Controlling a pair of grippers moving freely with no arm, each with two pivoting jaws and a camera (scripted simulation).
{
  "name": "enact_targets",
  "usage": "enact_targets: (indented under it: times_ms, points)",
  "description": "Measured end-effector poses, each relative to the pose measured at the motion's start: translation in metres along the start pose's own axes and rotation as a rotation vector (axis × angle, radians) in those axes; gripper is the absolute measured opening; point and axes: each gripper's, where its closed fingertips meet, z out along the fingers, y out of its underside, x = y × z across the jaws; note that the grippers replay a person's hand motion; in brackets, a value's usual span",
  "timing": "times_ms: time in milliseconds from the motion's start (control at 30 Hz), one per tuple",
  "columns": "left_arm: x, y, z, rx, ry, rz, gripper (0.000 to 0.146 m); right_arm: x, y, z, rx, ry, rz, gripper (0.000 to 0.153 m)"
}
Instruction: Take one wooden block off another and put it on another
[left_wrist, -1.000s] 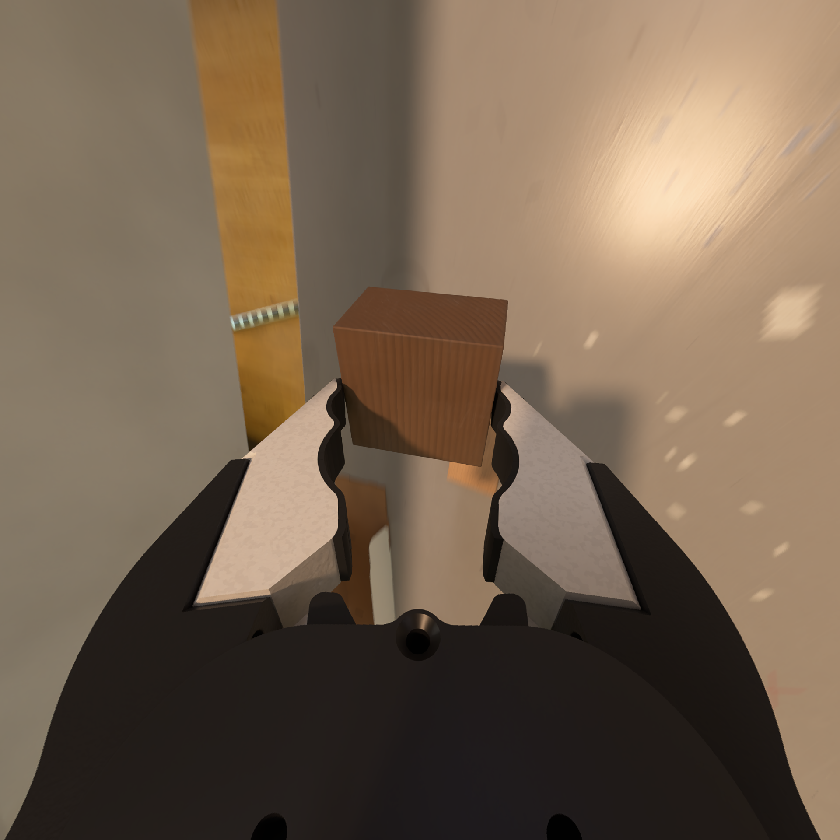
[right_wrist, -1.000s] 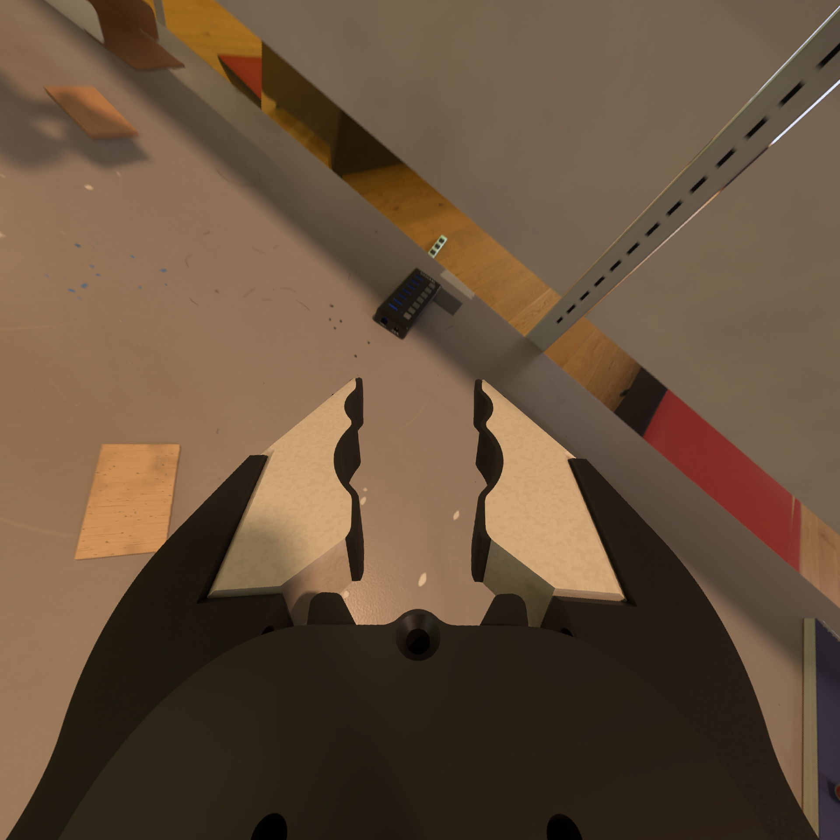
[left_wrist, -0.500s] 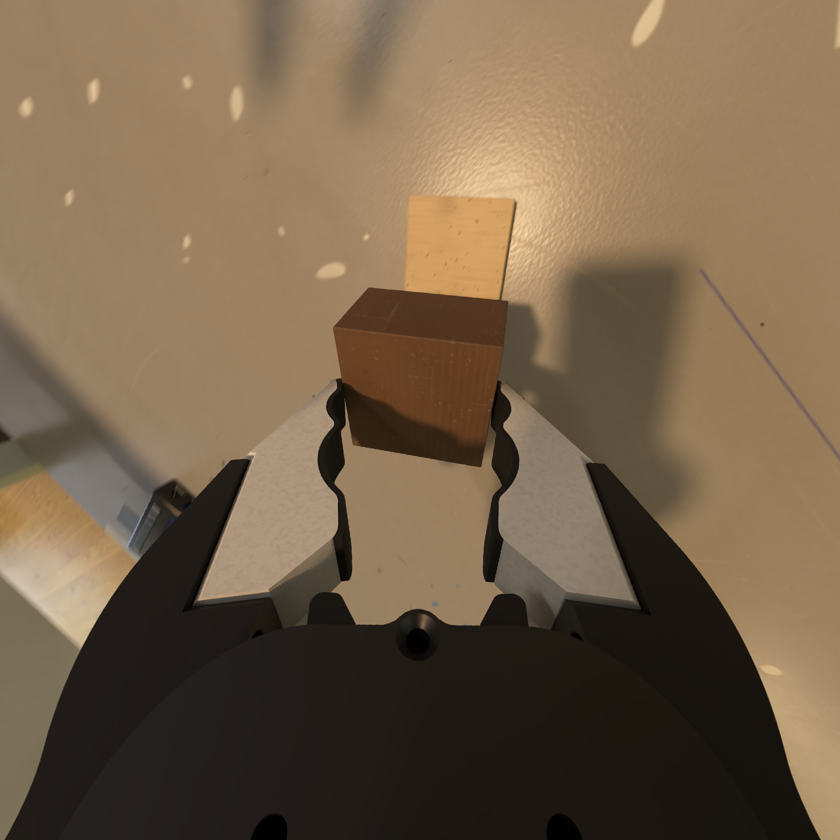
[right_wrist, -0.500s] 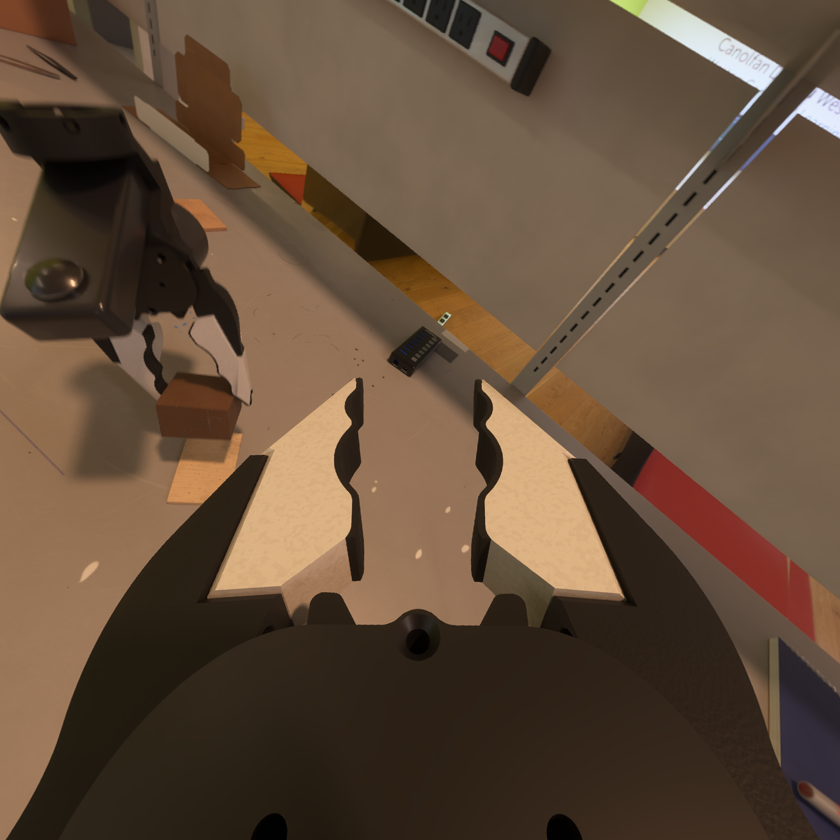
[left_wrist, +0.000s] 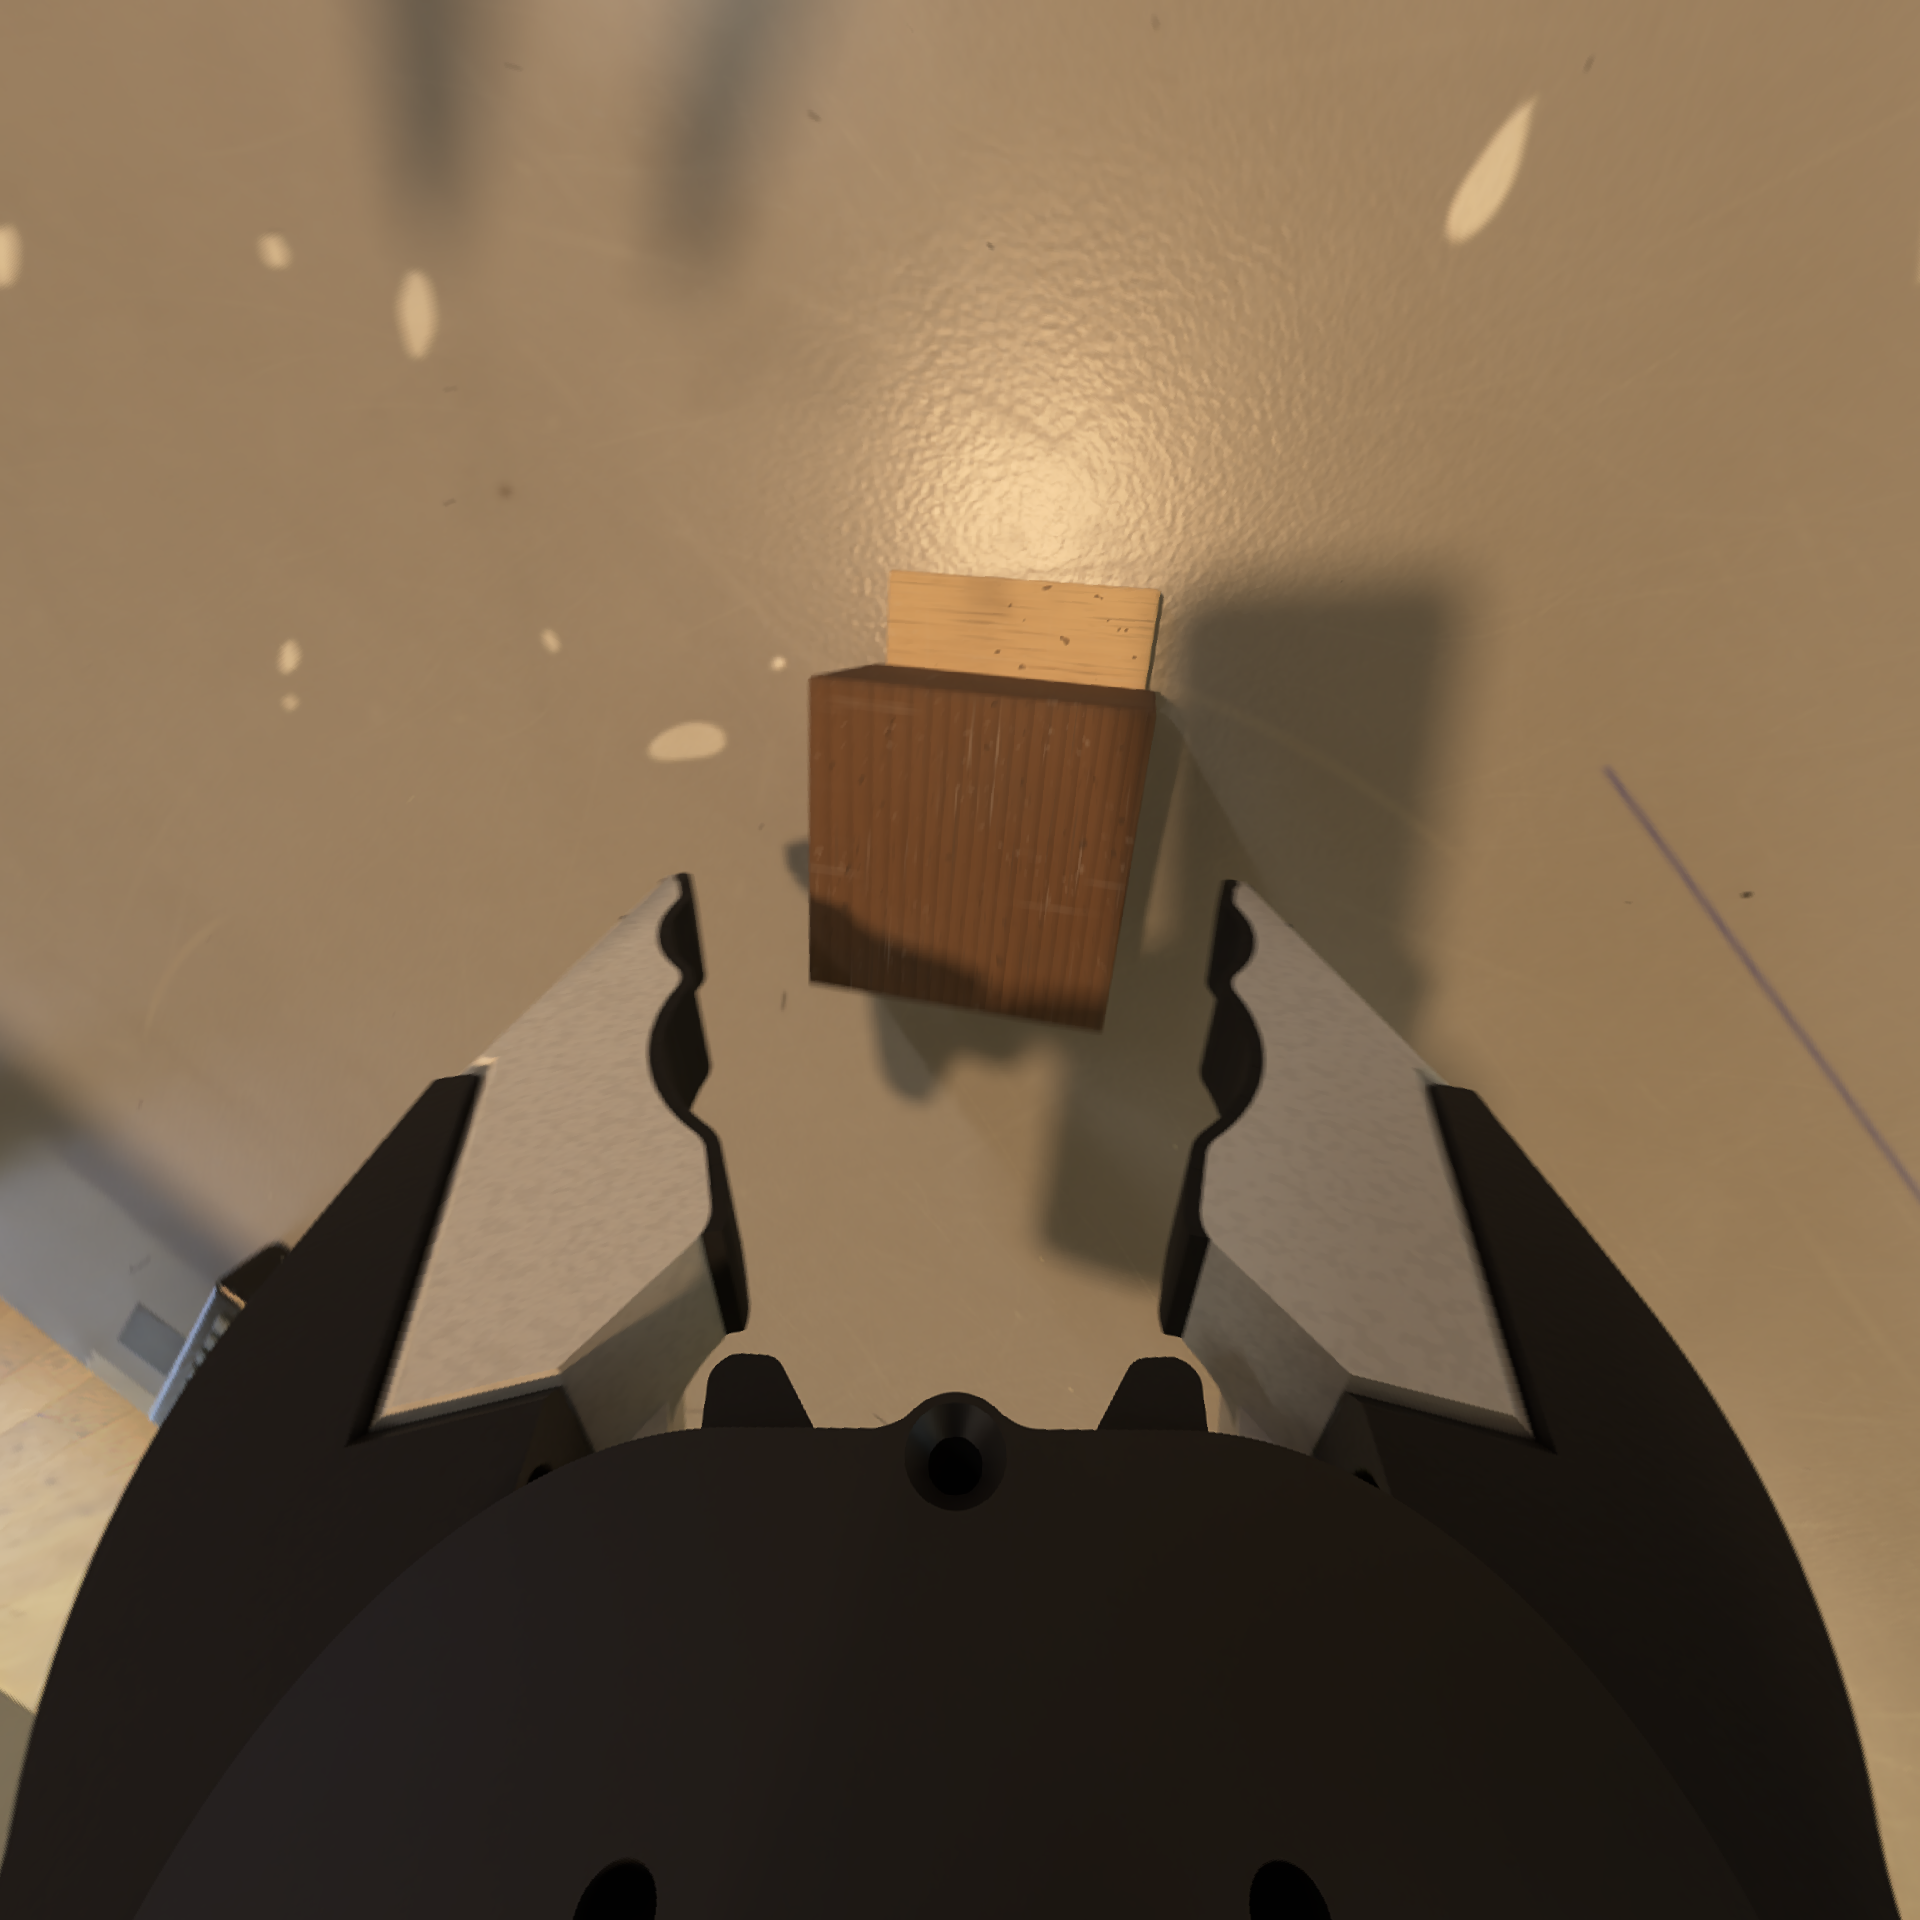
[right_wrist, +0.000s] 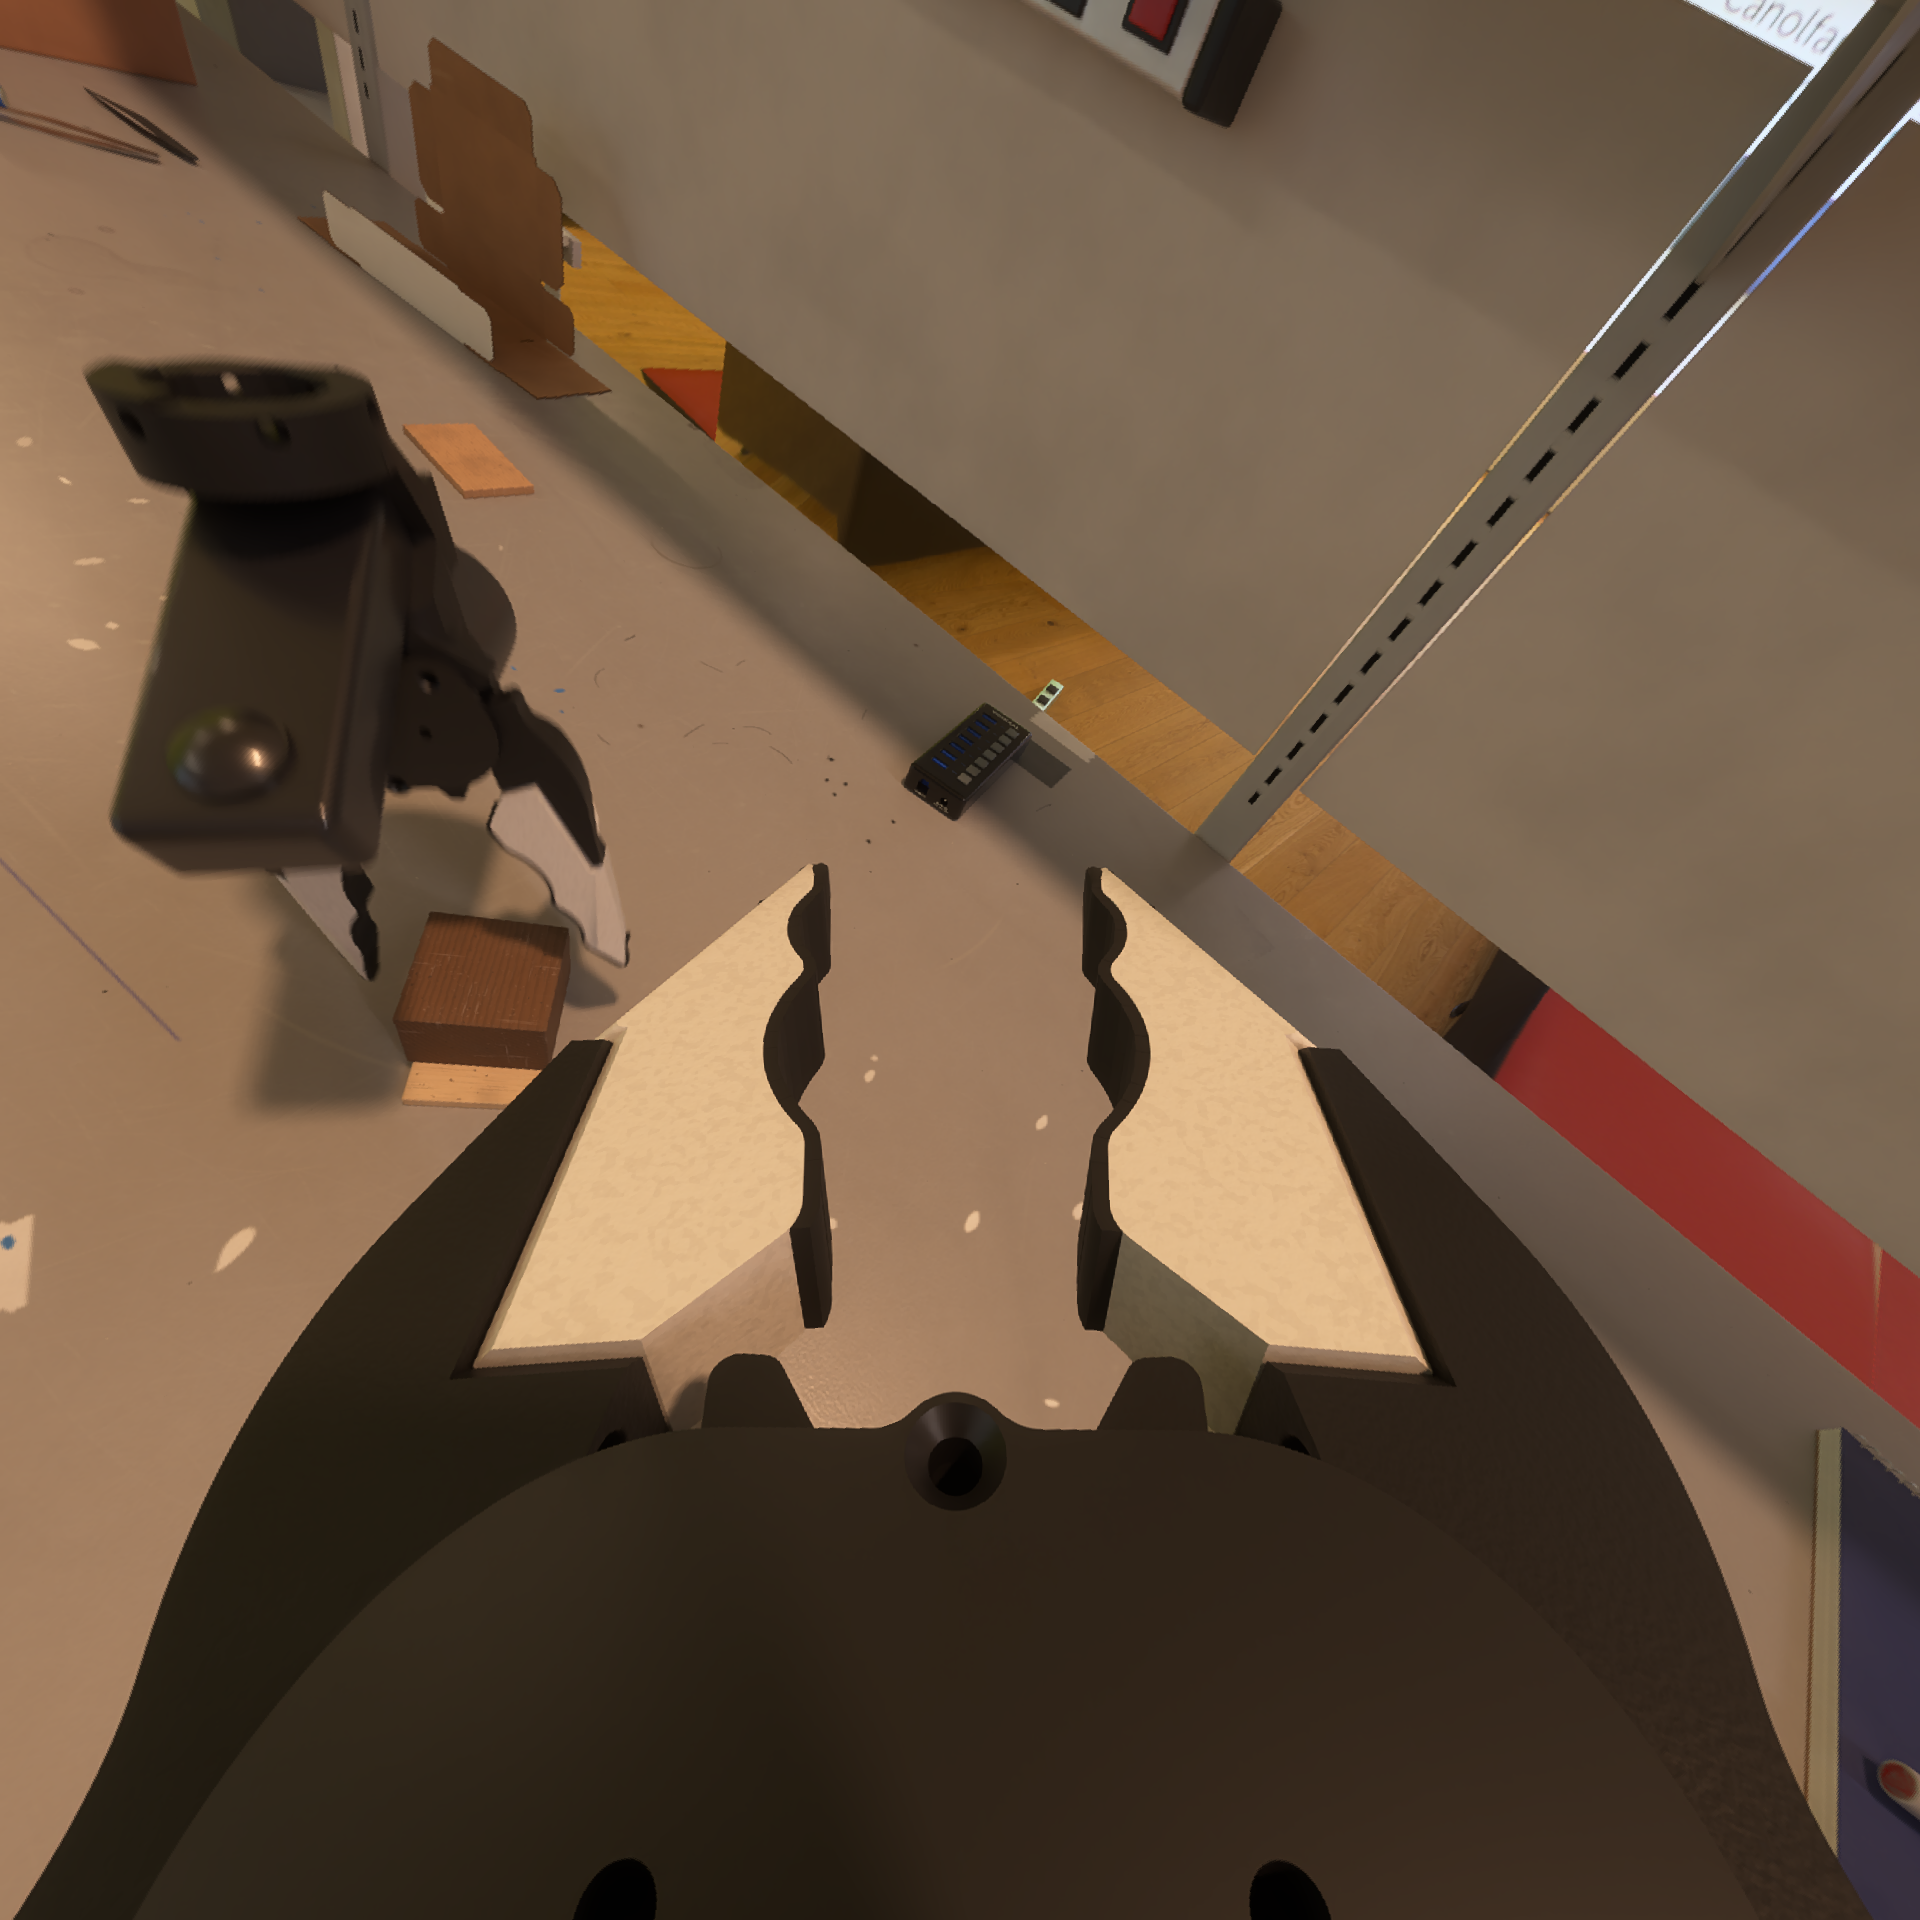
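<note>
A dark brown wooden block (left_wrist: 971, 847) rests on a thin pale wooden block (left_wrist: 1023, 631) on the grey table; both also show in the right wrist view, the dark block (right_wrist: 483, 985) on the pale one (right_wrist: 462, 1084). My left gripper (left_wrist: 956, 894) is open, its fingers apart from the dark block and just above it; in the right wrist view it (right_wrist: 488, 925) hangs over the block. My right gripper (right_wrist: 956, 878) is open and empty, off to the right of the blocks. A flat reddish wooden block (right_wrist: 468, 459) lies farther back.
A small black device (right_wrist: 966, 761) sits at the table's back edge. Flattened cardboard (right_wrist: 488, 208) leans on the grey wall. A slotted metal rail (right_wrist: 1538, 457) runs up the wall. A dark mat (right_wrist: 1875, 1652) lies at the right.
My left gripper carried the dark block over the pale block, set it down, then opened and drew back a little. My right gripper's view tilted slightly; its fingers stayed open.
</note>
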Motion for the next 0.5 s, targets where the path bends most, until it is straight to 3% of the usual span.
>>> enact_targets:
  times_ms: [67, 233, 367, 500]
  points:
    - [-0.001, 0.003, -0.018, 0.064, -0.025, -0.059, 0.109, -0.001, 0.001, 0.001, -0.004, -0.003, 0.0, 0.049]
    - [0.009, 0.051, -0.054, 0.156, -0.082, -0.263, 0.109, 0.001, 0.003, 0.001, -0.006, -0.005, 0.011, 0.049]
    - [0.026, 0.084, -0.046, 0.167, -0.062, -0.372, 0.11, 0.0, 0.004, 0.007, -0.011, -0.017, 0.02, 0.049]
    - [0.03, 0.096, -0.032, 0.133, -0.044, -0.378, 0.11, -0.006, 0.007, 0.018, -0.053, -0.043, 0.003, 0.049]
